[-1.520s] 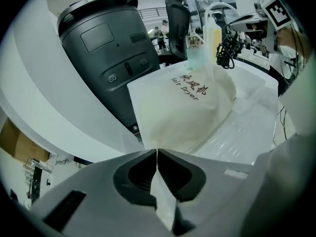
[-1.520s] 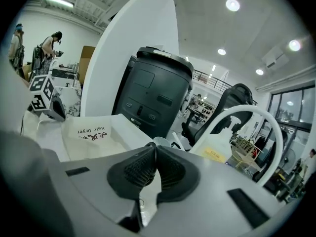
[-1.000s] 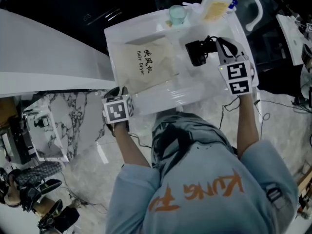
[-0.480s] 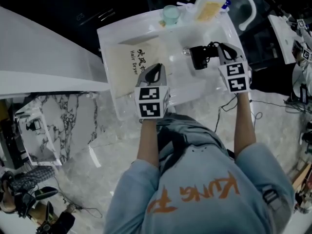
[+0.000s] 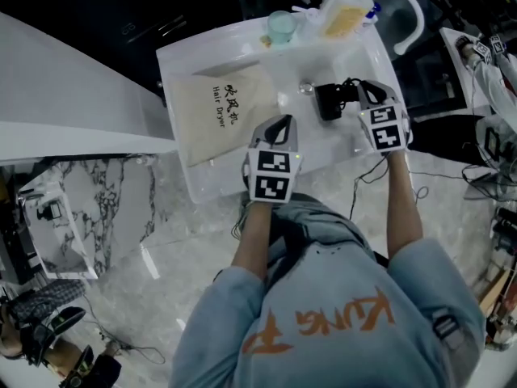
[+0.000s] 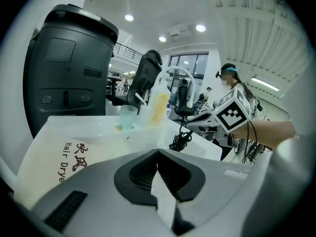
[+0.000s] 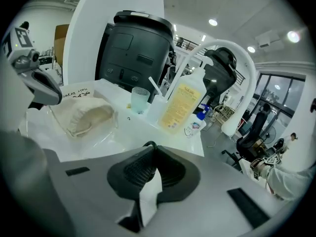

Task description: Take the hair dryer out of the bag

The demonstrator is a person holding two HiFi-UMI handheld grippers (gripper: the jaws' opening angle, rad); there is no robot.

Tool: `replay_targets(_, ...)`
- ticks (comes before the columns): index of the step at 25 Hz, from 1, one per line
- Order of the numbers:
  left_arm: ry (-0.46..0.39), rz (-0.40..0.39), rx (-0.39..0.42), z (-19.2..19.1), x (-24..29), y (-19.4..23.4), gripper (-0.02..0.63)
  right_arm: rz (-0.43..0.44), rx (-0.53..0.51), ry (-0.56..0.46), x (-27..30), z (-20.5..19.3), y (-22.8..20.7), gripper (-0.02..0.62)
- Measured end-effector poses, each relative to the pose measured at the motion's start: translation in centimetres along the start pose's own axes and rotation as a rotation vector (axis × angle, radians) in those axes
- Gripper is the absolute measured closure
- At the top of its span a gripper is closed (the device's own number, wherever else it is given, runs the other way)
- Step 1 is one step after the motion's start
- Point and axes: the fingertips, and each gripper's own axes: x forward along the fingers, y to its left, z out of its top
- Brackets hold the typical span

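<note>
The beige bag (image 5: 218, 111), printed "Hair Dryer", lies flat on the left half of the white table (image 5: 182, 160); it also shows in the left gripper view, bag (image 6: 59, 157). The black hair dryer (image 5: 328, 100) is out of the bag, at the table's right. My right gripper (image 5: 355, 89) sits just right of it, shut on a loop of the dryer's black cord (image 7: 148, 145); the dryer's body is hidden under the jaws there. My left gripper (image 5: 280, 123) hovers over the table's front middle, right of the bag, shut with nothing between its jaws (image 6: 157, 153).
At the table's back stand a pale green cup (image 5: 280, 26), a tall bottle with a yellow label (image 5: 349, 6) and a small blue-capped bottle (image 7: 197, 122). A white curved arch (image 5: 408, 10) rises at the back right. A large black appliance (image 7: 136, 48) stands behind.
My left gripper swung right from the table's front-left edge to the front middle, and its jaws closed empty. The right gripper with the dryer sank slightly.
</note>
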Motion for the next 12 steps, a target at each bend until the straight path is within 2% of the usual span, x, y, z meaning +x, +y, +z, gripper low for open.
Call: replay_targets(12,0.007,0.029,-0.058,-1.3,0.9,2.2,0.601,-0.015,0.011,0.021,2.4,-3.3,-4.2,0.575)
